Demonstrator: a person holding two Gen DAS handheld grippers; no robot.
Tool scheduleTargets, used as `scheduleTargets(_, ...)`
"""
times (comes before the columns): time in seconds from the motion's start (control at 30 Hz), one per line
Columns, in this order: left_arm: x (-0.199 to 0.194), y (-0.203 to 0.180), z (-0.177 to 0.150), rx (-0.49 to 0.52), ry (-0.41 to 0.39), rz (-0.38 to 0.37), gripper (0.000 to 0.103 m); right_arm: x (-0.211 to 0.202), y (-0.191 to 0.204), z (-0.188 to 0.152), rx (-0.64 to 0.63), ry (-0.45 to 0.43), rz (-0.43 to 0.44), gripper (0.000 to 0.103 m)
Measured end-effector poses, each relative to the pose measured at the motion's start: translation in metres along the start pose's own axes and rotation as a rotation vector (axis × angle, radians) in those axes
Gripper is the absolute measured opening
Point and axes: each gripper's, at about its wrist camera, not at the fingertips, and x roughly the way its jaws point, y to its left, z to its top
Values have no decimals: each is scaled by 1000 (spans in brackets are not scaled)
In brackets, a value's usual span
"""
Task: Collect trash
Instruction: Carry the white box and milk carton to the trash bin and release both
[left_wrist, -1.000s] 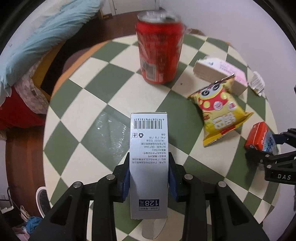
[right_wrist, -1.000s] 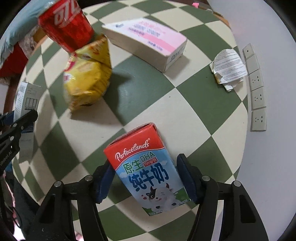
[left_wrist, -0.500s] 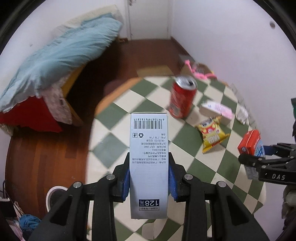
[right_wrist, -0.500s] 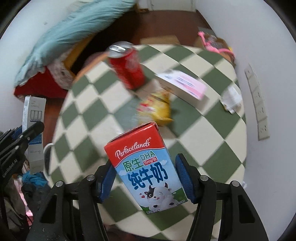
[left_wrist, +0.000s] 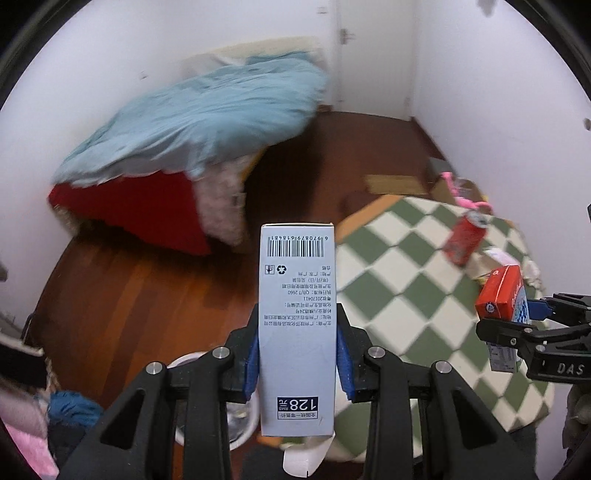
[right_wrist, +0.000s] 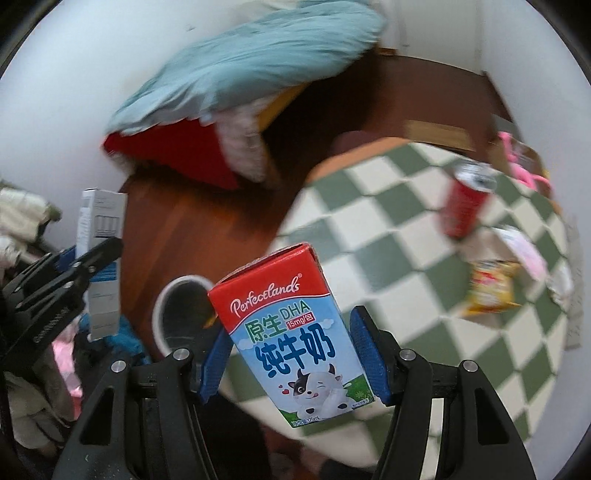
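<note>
Cardboard fills our left wrist view: the left tongs (left_wrist: 297, 360) are pinching a tall white box (left_wrist: 297, 325) across its long sides, its barcode end pointing away from us. We judge it light and likely hollow, so a firm squeeze could dent the walls; holding low across the long faces, as now, looks sound. It hangs off the edge of the checkered surface (left_wrist: 399, 266), over the wooden floor (left_wrist: 140, 295). Below the tongs a white bin (left_wrist: 240, 424) shows only in part. To our right the other tongs carry a milk carton (left_wrist: 502, 295), well apart from the box.

In the right wrist view, the right tongs (right_wrist: 293, 358) are pinching the milk carton (right_wrist: 291, 332) at its lower half, tilted. It is small and stiff, with a glossy skin that may slip; we cannot tell whether it is full. The bin (right_wrist: 173, 314) opens just behind and left of it, with clear room above. A red can (right_wrist: 465, 203) and a yellow snack bag (right_wrist: 491, 291) lie on the surface, away from its near edge. The bed (right_wrist: 240, 74) stands farther off.
</note>
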Motion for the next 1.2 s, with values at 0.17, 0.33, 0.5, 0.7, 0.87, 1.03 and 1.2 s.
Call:
scheduleTargets(0.17,13,71,-25,-72,55,90,30,60,77,-4,-44,72,97,65)
scheduleTargets(0.33,47,137,-62,-152,154,180,30,142,139,-11,-38,185,165,65)
scheduleTargets(0.5,97,190,-102,-213,269,248,31,227,176,-16,17,300,181,65)
scheduleTargets(0.7,149,223,-140,-288,399,209,32,318,195,-24,63,416,141,65)
scheduleTargets(0.87,165,235,-155,-339,450,196,43,358,205,-30,52,465,128,65)
scheduleTargets(1.03,160,243,-159,-328,448,267,92,368,207,-33,54,474,109,90)
scheduleTargets(1.2,152,251,-164,-329,434,332,92,365,209,-33,-21,467,26,100)
